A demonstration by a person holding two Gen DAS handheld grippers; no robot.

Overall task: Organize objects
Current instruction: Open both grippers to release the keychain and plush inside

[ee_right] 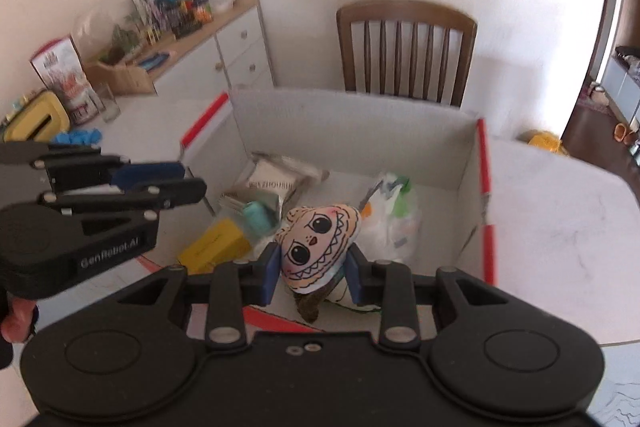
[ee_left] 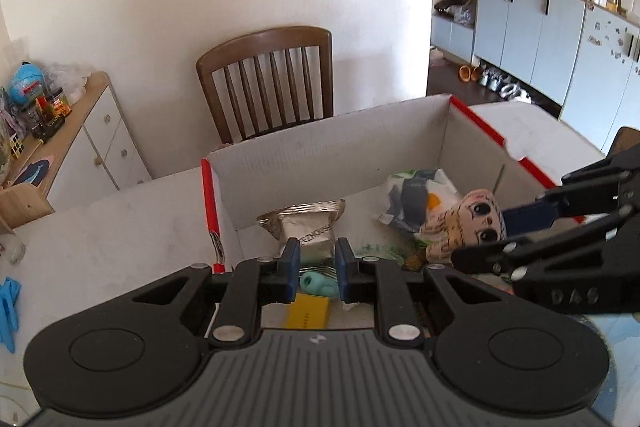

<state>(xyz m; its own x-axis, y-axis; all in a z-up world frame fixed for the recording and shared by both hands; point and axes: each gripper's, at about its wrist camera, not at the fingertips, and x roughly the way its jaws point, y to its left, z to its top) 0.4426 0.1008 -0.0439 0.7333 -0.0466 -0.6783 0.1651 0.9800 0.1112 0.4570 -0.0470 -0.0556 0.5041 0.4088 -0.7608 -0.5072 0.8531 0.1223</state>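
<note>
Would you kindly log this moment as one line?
left claw: shut, empty | right claw: shut on doll | place: above box | box holds: foil pouch, yellow pack

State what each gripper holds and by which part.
The right gripper holds the cartoon-face plush doll over the cardboard box, pads on the lower sides of its head. The left gripper is shut and holds nothing.

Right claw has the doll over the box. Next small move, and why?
Probably lower a little, then open. The right claw grips the doll above the box, with bare floor just below. The left claw looks shut and empty, clear of the drop.
</note>
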